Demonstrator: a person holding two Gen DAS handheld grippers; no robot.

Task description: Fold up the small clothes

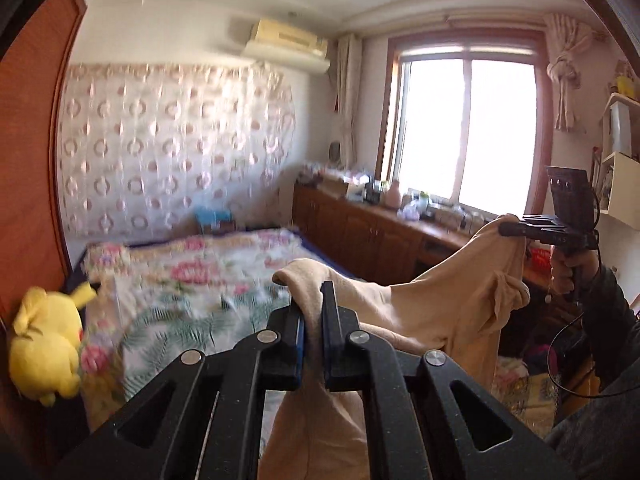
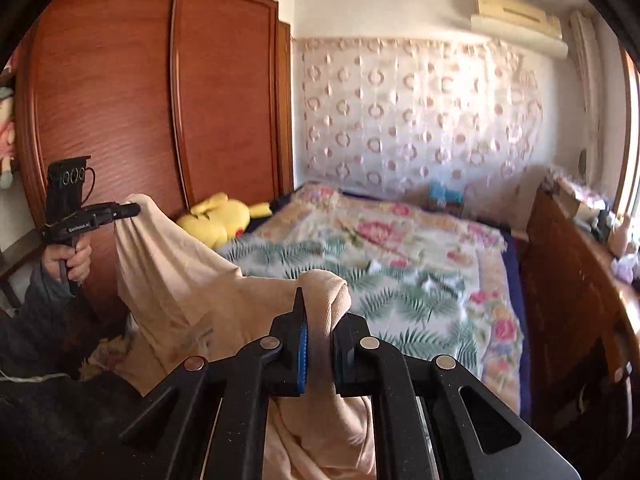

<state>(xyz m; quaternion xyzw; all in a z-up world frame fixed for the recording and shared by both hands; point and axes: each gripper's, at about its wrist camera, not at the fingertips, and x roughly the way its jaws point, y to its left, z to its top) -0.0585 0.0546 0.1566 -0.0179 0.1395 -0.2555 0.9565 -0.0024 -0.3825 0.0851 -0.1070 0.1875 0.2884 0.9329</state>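
Holding the beige garment (image 1: 452,304) aloft, we keep the left tool (image 1: 314,320) and right tool (image 2: 318,328) each clamped on 1 top corner; its length hangs below both tools, above the bed (image 2: 400,264).
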